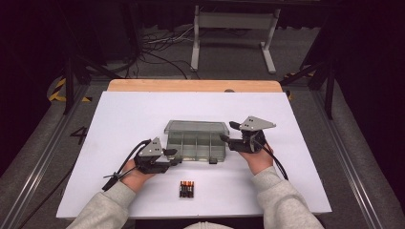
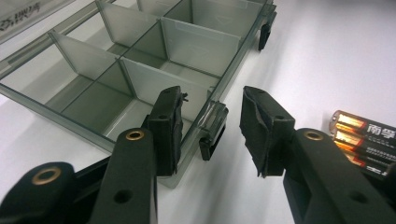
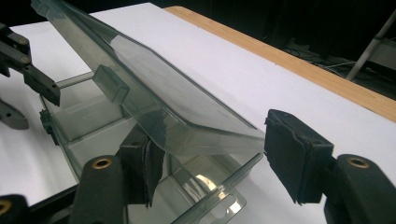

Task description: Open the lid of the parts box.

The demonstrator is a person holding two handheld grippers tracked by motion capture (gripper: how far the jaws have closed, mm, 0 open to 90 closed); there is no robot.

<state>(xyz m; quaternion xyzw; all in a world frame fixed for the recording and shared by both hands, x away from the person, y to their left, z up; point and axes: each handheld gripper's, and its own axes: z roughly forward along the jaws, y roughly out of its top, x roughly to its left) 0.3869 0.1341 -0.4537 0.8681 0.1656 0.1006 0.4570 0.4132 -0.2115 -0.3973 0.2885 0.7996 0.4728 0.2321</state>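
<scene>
The clear plastic box (image 1: 197, 139) sits mid-table on the white sheet (image 1: 119, 124), lid (image 3: 154, 88) raised partway. It looks light, stiff and slick, likely to skid, so take it by rim or lid edge. The left gripper (image 2: 210, 123) gapes around the front latch (image 2: 212, 128), not pressing; the right gripper (image 3: 210, 158) stands wide astride the lid's corner, batteries (image 1: 186, 189) nearby

The raised lid (image 1: 196, 127) blocked the organizer box (image 1: 197, 145) from twelve o'clock; batteries (image 1: 186, 189) lay at six, bare table (image 1: 143, 109) elsewhere.
</scene>
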